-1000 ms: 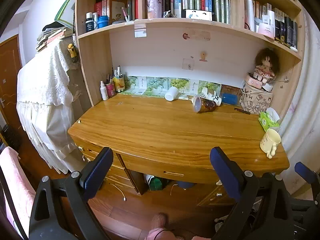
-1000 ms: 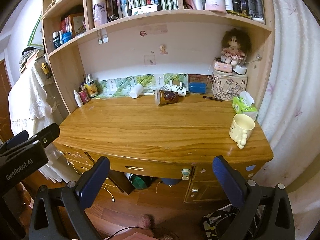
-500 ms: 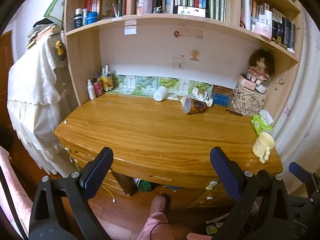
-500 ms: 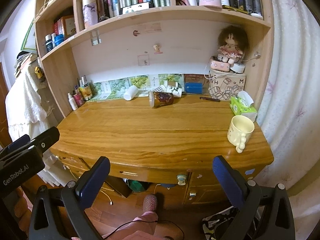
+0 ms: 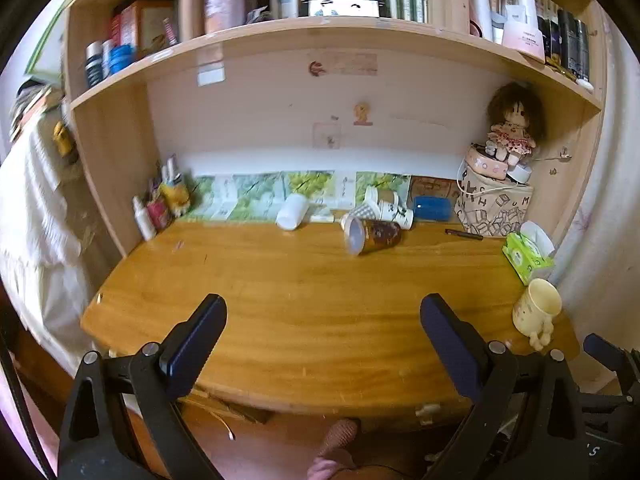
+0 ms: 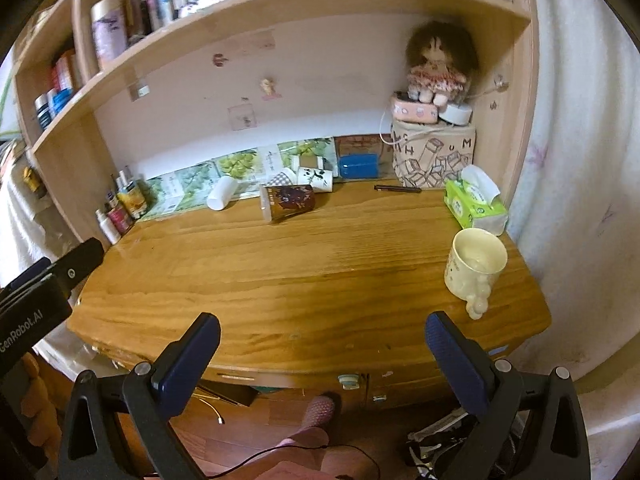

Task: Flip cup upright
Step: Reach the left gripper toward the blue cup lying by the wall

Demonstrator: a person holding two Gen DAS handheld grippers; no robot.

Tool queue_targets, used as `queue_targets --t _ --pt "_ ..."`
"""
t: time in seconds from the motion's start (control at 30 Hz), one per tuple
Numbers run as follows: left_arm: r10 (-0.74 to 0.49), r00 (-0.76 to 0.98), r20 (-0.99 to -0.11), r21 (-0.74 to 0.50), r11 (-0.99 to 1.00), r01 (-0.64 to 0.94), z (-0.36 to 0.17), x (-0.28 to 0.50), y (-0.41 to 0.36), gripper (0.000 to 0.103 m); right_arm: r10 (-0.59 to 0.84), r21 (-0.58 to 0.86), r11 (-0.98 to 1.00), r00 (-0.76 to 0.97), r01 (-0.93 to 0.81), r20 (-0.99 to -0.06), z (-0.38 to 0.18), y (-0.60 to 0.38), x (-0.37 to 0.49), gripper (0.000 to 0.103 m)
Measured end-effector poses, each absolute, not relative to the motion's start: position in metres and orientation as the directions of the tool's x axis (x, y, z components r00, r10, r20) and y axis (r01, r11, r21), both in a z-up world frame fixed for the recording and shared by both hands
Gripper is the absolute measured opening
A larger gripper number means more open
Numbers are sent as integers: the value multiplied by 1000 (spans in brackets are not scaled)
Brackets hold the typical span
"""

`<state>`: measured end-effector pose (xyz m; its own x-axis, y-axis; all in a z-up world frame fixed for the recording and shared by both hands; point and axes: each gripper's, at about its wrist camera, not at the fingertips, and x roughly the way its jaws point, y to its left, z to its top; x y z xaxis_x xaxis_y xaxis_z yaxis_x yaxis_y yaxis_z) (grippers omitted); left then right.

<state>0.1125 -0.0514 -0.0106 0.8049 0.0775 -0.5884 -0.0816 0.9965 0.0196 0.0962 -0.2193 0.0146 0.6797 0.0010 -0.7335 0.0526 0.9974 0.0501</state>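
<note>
Both grippers, left and right, hang wide open and empty at the desk edge, now closer than a second ago, so the reach has only begun. Beyond them the yellow mug stands upright, seemingly empty, while the brown cup lies sideways near the back, its mouth facing left.

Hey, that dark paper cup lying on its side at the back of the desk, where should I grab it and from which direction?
Probably grip the dark cup across its mid-body, coming down from above. It lies on its side on the desk, open mouth toward the left, base toward the right, so the curved wall faces up. The white cups crowd it from behind; both grippers are open and far off.
</note>
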Motion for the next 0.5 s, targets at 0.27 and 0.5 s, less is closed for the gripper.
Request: queue_targets --t 0.27,0.5 --pt "33 791 -611 21 999 -26 -6 182 -47 98 27 153 976 617 152 -787 6 -236 159 103" --pt "7 782 -623 55 998 35 -3 247 -39 98 50 225 947 585 230 -809 -1 -246 213 103"
